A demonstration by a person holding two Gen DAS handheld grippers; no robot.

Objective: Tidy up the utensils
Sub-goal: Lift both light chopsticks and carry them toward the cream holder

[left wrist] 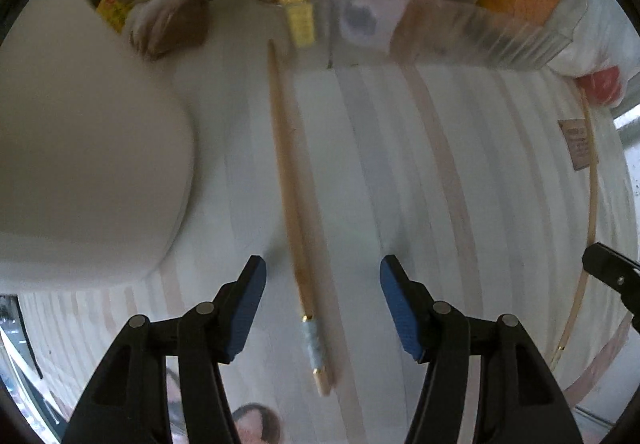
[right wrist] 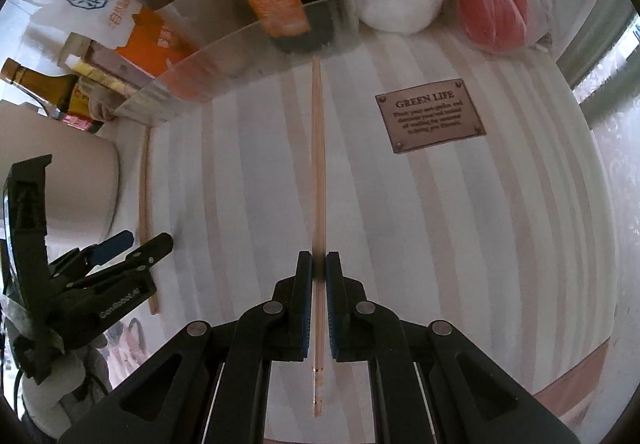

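The right gripper (right wrist: 319, 264) is pinching one chopstick (right wrist: 318, 172) between nearly shut jaws, its tip reaching toward the clear bin (right wrist: 208, 56). The left gripper (left wrist: 322, 276) is standing about half open, its jaws straddling a second chopstick (left wrist: 290, 180) without pressing it; that one is lying on the striped tabletop (left wrist: 460, 164) beside a white bowl (left wrist: 88, 172). To grasp cleanly, the left jaws probably need centring over the stick, closing squarely near its banded end
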